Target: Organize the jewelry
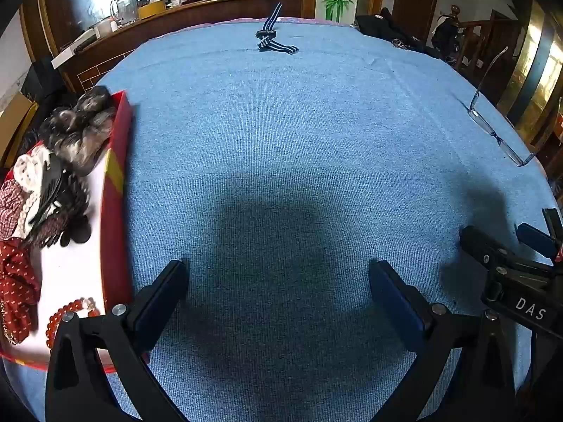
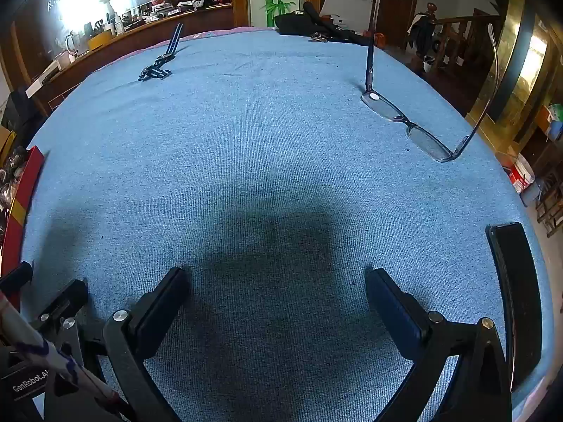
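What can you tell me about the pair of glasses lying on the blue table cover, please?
The glasses have a thin dark frame with clear rectangular lenses, and the frame looks like plastic or metal. They rest lens-side down on the blue cover, towards its right edge, with both arms unfolded and pointing up. One lens shows a small white spot, perhaps a reflection. Only the cover touches them; both grippers are well short of them.
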